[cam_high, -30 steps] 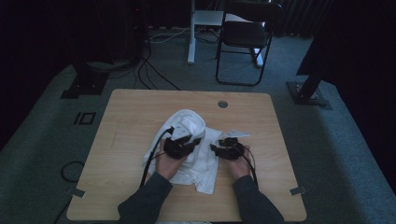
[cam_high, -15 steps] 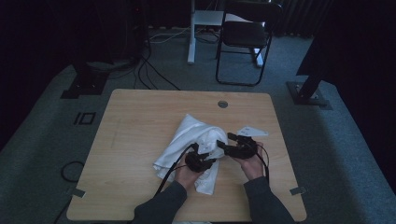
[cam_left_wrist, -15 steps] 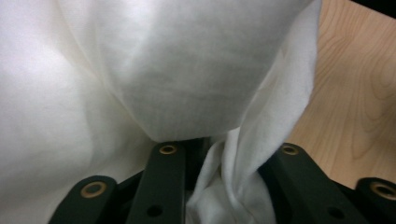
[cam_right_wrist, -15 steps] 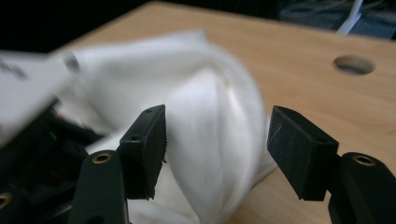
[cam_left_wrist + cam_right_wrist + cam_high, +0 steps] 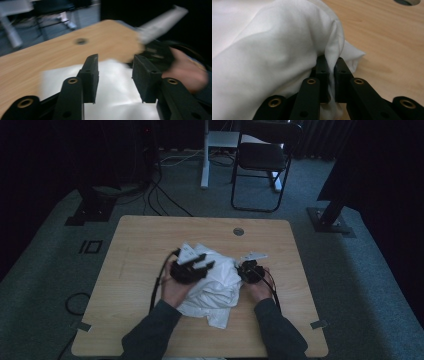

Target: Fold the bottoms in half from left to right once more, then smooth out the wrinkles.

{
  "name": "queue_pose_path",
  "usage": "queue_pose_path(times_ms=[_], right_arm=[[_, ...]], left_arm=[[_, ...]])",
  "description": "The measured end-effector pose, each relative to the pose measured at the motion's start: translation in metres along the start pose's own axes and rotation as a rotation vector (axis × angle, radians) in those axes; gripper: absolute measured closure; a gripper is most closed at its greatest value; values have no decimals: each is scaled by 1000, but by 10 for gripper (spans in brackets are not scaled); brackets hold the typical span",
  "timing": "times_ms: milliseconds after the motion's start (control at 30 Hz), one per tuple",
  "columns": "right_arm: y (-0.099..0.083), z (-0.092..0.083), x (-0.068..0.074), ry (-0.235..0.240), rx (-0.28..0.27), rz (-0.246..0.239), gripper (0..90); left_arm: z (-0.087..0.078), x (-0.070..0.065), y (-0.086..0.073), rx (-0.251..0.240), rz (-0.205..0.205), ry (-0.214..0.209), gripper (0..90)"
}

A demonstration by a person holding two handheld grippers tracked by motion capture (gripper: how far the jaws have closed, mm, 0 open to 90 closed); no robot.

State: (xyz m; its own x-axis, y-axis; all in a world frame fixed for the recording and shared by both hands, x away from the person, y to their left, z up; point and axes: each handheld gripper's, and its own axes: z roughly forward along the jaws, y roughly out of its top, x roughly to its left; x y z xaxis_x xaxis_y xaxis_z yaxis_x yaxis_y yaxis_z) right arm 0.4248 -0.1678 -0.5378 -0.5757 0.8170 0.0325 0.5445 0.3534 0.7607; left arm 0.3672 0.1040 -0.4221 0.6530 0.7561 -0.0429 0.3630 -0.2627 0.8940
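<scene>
A crumpled white cloth (image 5: 215,290) lies in the middle of the wooden table (image 5: 140,245). My left gripper (image 5: 192,267) hovers over the cloth's left part. Its jaws have just been opening and stand apart with nothing between them (image 5: 115,62), the cloth (image 5: 112,90) below. My right gripper (image 5: 250,270) sits at the cloth's right edge. Its jaws have just been closing and now pinch a fold of the cloth (image 5: 274,50) between the pads (image 5: 331,62). The left gripper view also shows the other hand (image 5: 185,72) at the right.
A round cable hole (image 5: 238,231) sits near the table's far edge. Beyond the table stand a black chair (image 5: 262,160) and a white desk leg (image 5: 205,155). Cables (image 5: 155,195) and dark stand bases (image 5: 330,217) lie on the carpet.
My left gripper rose and moved left and away over the cloth, jaws wider. The right gripper has shut on the cloth's right edge. The cloth is more bunched up.
</scene>
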Motion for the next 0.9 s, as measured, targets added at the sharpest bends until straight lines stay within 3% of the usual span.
queue_pose_path(times_ms=[100, 167, 267, 367, 500, 600, 733, 900], right_arm=[[9, 8, -5, -17, -1, -11, 850], [17, 13, -9, -30, 5, -14, 851], [27, 20, -13, -44, 4, -23, 849], [32, 24, -16, -33, 5, -25, 834], [33, 19, -17, -25, 8, -16, 716], [34, 1, -21, -39, -20, 12, 594], [36, -38, -24, -31, -120, 38, 496], [30, -90, -4, 16, -217, -15, 494]], left_arm=[[10, 35, -6, 55, -61, 62, 607], [19, 47, -14, 93, -94, 63, 615], [32, 52, -25, 141, -91, 43, 616], [42, 51, -30, 156, -101, 15, 612], [49, 48, -32, 164, -93, 5, 607], [50, 46, -32, 159, -94, 2, 597], [48, 48, -34, 151, -101, -4, 589], [46, 51, -35, 135, -113, -4, 580]])
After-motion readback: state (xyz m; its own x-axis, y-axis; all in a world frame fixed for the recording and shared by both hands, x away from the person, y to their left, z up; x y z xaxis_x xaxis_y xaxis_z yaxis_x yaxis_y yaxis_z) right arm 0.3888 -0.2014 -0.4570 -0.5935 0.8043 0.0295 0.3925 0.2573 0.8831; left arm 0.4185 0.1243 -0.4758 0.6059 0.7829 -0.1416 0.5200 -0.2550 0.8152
